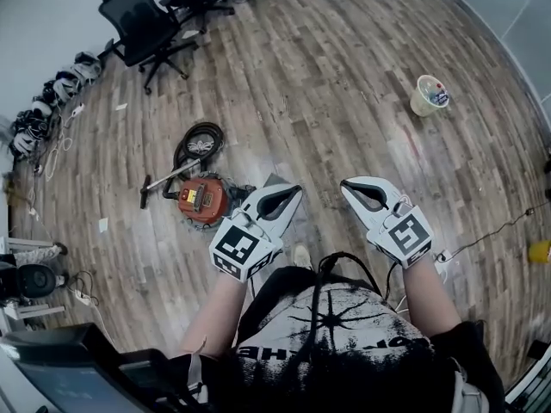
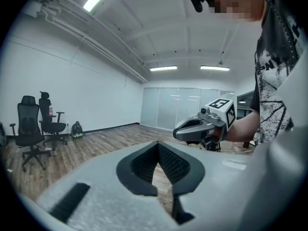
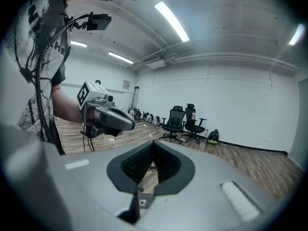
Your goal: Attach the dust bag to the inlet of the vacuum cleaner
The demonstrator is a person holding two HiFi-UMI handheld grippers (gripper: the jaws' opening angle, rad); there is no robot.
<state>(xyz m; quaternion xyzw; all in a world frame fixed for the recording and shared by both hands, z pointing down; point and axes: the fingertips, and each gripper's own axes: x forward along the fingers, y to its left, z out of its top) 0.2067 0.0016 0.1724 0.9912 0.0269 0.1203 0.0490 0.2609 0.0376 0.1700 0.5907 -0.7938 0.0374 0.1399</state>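
Round orange-red vacuum cleaner body [image 1: 202, 198] sits on the wood-plank floor [image 1: 344, 76], ahead & to the left of both hands, well below them. Its dark wand [image 1: 164, 180] angles out up-left from the body, so the long axis runs diagonal, lower-right to upper-left. The coiled black hose [image 1: 200, 141] lies just beyond the body.

Left hand-held gripper [image 1: 293, 193], grey w/ a black-and-white marker cube: jaws pressed together, nothing between them. Its tip points up-right in the head view, with the vacuum off to its left side. This is the nearer hand, so I'd expect it to lead the reach down-left. Right hand-held gripper [image 1: 347, 186]: jaws also closed, empty, farther from the vacuum, w/ the left one between them.

Dust bag: can't pick it out for sure. A pale grey shape [image 1: 274, 181] right of the vacuum, partly behind the left jaw tip, might be it.

Count: 2 black office chairs [image 1: 142, 20], 1 vacuum body, 1 wand, 1 hose coil, 2 hand-held grippers, 1 cream round bucket [image 1: 430, 94] far right.
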